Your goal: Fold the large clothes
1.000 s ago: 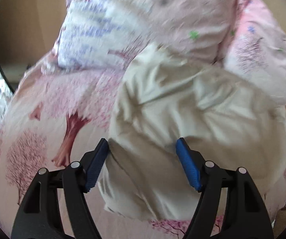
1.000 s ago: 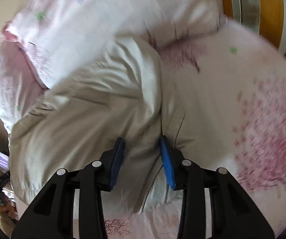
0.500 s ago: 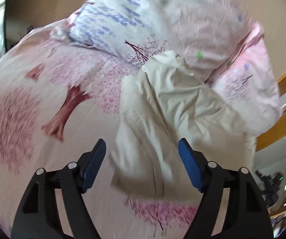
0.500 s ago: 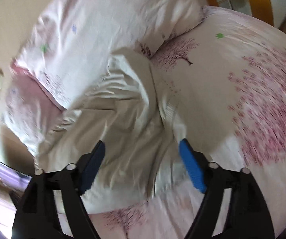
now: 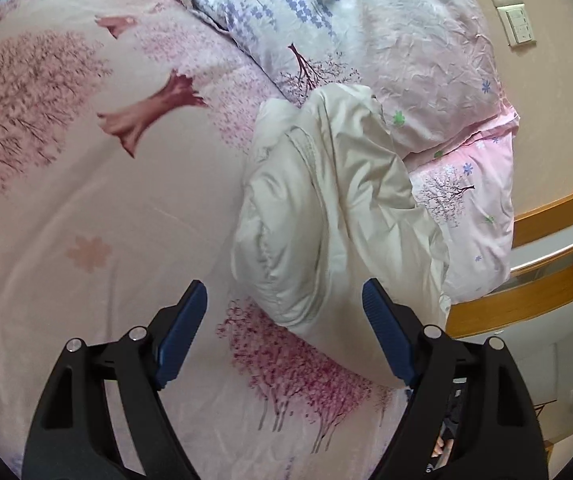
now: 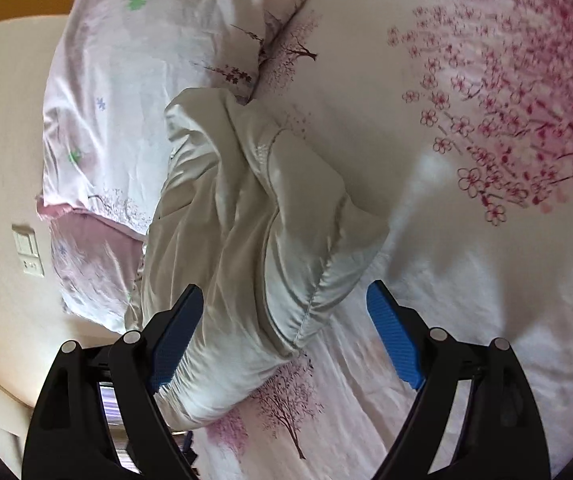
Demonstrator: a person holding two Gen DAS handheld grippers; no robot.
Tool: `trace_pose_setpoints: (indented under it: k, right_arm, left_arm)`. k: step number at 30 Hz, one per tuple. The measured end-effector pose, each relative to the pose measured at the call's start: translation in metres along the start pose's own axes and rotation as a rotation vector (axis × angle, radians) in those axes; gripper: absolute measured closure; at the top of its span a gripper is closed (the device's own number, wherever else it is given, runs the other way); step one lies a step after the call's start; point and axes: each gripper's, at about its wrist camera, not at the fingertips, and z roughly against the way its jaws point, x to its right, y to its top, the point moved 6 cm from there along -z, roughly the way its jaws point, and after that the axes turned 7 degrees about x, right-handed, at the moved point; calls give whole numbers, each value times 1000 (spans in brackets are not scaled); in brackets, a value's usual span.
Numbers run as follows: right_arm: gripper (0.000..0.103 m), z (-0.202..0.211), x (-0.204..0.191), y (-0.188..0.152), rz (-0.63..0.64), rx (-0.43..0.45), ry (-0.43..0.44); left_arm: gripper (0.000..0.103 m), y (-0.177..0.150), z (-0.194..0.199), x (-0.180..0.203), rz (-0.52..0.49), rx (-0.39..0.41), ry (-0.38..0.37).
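Cream garment (image 5: pixel 338 216) lies in a loose bundle on the flower-print bed sheet (image 5: pixel 98 216), its far end pushed up against the pillows (image 5: pixel 418 64) near the bed's edge. Long axis runs away from both cameras, near end rounded and puffy, far end narrower.

Left gripper (image 5: pixel 284 332): jaws wide and still opening, nothing between the pads; the bundle's near end sits just ahead, slightly toward the right-hand pad. Right gripper (image 6: pixel 284 332): jaws wide and opening too, no pad pressing cloth; the garment's (image 6: pixel 254 220) near end reaches in between the fingers on the left-hand side. Judged from this, the right one is nearer the cloth and better placed for a first pinch.

Hard to read: what kind of garment it is, where sleeves or hem are, and how many layers are stacked. A stitched seam shows along the near edge. The far end is tucked partly out of sight by the pillows.
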Motion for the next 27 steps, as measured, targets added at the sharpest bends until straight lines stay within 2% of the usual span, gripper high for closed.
trace_pose_setpoints:
  k: [5, 10, 12, 15, 17, 20, 23, 27]
  right_arm:
    - [18, -8, -2, 4, -27, 10, 39]
    - [22, -17, -8, 6, -2, 26, 23]
    - [27, -20, -9, 6, 17, 37, 3]
    - [43, -26, -9, 4, 31, 45, -9]
    - [58, -24, -11, 3, 48, 64, -1]
    - [72, -17, -21, 2, 100, 92, 7]
    - [76, -11, -32, 0, 142, 112, 10]
    - [78, 4, -47, -11, 193, 115, 41]
  left_arm:
    - [23, 0, -15, 7, 20, 2, -20]
    - [24, 4, -31, 10, 44, 20, -5]
    - [29, 6, -37, 6, 78, 30, -6]
    - [40, 10, -43, 0, 118, 46, -2]
    - [52, 12, -45, -3, 142, 57, -21]
    - [68, 17, -41, 1, 135, 66, -53]
    - [76, 21, -33, 10, 107, 78, -77]
    - [79, 27, -13, 16, 94, 106, -120]
